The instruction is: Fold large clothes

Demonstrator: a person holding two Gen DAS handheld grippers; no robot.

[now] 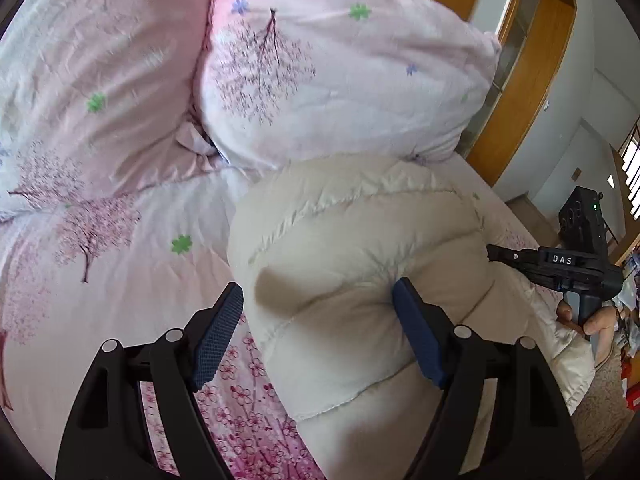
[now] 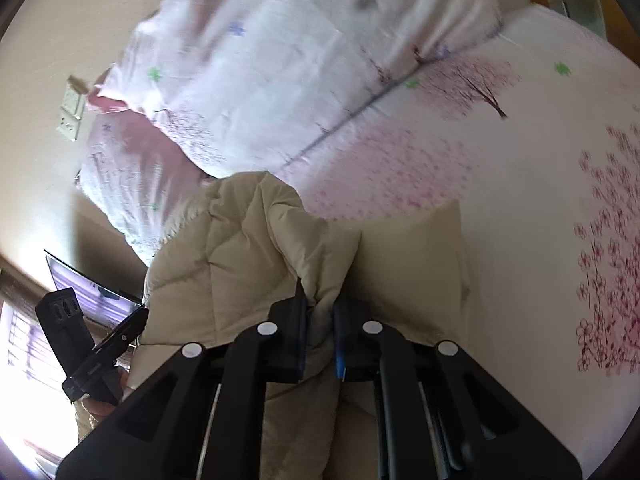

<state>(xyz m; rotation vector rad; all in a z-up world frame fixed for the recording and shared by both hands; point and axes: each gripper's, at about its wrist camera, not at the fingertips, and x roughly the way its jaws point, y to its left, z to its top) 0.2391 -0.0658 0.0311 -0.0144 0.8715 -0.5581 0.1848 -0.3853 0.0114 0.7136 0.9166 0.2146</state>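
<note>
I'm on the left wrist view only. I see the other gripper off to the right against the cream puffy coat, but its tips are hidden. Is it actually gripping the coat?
Observer: Yes. In the right wrist view the right gripper is shut on a bunched fold of the cream coat.
Operator: What lies just past that gripper?
Observer: A flat cream panel of the coat, resting on the blossom-print sheet.
Operator: Anything on the wall on that side?
Observer: A white socket plate, beyond the pink duvet.
</note>
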